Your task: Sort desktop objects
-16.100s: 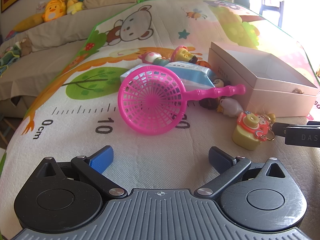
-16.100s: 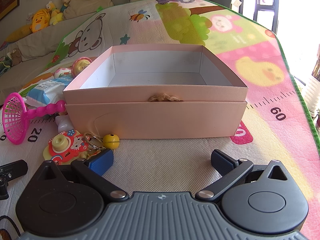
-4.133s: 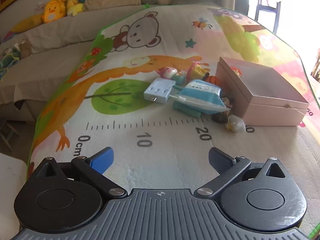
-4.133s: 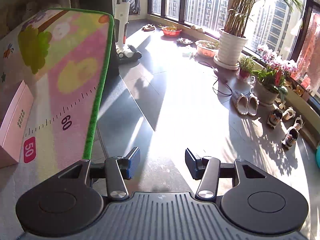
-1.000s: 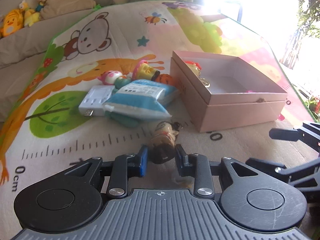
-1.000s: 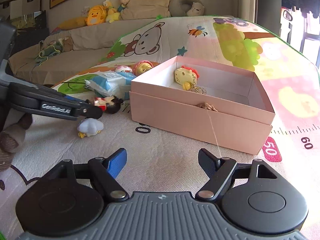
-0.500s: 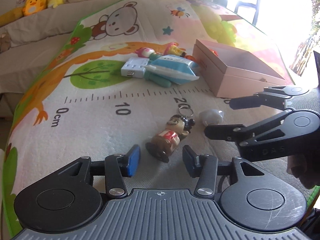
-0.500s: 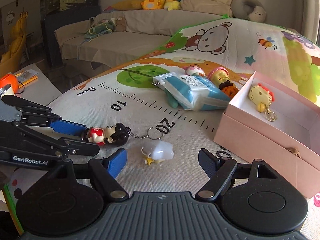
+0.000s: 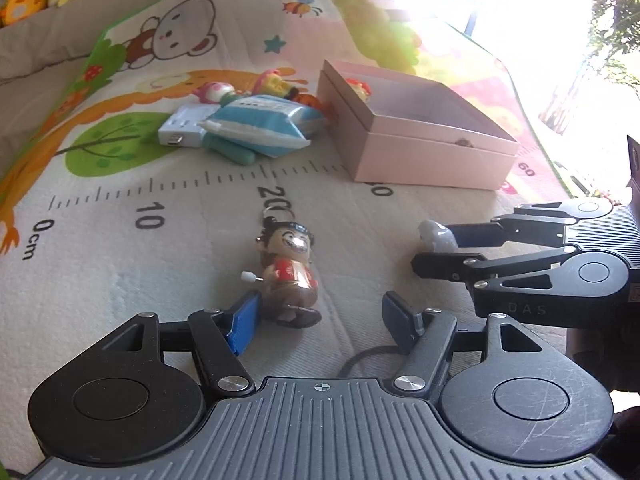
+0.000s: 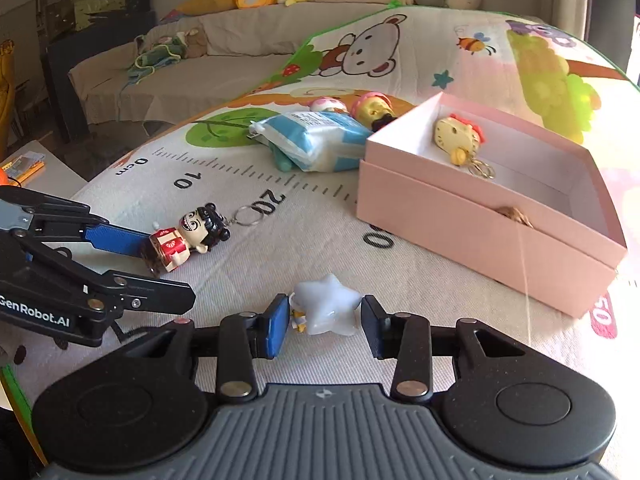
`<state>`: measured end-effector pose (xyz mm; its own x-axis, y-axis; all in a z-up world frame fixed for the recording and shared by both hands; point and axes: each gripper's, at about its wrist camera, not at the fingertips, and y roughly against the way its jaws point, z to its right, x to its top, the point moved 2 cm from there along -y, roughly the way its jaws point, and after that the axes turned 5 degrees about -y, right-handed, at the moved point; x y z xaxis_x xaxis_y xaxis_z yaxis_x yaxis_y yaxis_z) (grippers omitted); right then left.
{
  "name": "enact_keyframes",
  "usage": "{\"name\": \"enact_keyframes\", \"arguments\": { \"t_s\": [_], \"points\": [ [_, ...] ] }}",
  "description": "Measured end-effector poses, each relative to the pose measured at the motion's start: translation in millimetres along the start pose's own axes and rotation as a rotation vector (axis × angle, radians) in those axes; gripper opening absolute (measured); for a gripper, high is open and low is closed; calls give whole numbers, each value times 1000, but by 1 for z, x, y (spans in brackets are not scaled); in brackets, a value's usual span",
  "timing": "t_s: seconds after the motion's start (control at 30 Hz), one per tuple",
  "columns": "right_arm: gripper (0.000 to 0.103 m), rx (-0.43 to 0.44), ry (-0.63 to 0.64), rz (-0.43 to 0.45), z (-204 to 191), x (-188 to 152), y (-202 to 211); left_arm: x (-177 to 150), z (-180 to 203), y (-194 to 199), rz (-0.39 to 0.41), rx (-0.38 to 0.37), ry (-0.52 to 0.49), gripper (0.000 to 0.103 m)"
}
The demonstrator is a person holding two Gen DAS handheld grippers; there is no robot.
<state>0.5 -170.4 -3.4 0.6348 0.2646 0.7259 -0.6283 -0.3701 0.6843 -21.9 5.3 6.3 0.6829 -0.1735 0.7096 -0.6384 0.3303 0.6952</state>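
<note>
Both grippers are busy with different toys on the play mat (image 10: 460, 280). My right gripper (image 10: 325, 322) has its jaws closing around the small white star-shaped toy (image 10: 326, 310), which lies on the mat between the two pads. The blue pad on the left side is touching the toy already, but on the other side I see a thin gap, so I judge that the grip is not yet complete.

My left gripper (image 9: 320, 316) is in the opposite state: its jaws are opening, and the boy figure keychain (image 9: 290, 272) rests on the mat between them. The blue finger is just beside the figure's lower body, and the dark finger stands well apart from it. So the figure is released, I think, and it lies with its ring pointing toward the number twenty printed on the mat.

The pink box (image 10: 492, 216) stands open to the right, near the star toy, and a yellow cat keychain (image 10: 458, 140) already lies inside it. This is why I believe the box is the place for collecting small toys. The star toy is the nearest loose thing to it, so taking it with the right side makes sense.

Behind, a blue and white packet (image 10: 316, 140) and some more figures wait beside the box's far corner, still unsorted.
</note>
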Motion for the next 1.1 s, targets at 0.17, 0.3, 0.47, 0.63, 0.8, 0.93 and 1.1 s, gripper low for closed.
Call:
{"name": "enact_keyframes", "arguments": {
  "t_s": [0.17,0.3,0.47,0.63,0.8,0.93,1.1],
  "points": [
    [40,-38,-33,29,10,-11,10,0,17,8,41,-31,-100,79],
    [42,-34,-42,36,12,-14,11,6,11,5,42,42,-132,84],
    [43,-24,-39,46,9,-10,9,13,-3,-17,-19,102,-70,77],
    [43,-24,-48,39,9,-5,2,17,2,-24,2,144,-95,52],
    [36,-11,-24,14,5,-5,10,17,10,-14,22,145,-138,33],
    [36,52,-12,11,4,-3,41,28,24,14,82,113,-159,33],
    [36,74,-35,221,25,50,125,86,50,57,276,77,-253,33]
  ]
}}
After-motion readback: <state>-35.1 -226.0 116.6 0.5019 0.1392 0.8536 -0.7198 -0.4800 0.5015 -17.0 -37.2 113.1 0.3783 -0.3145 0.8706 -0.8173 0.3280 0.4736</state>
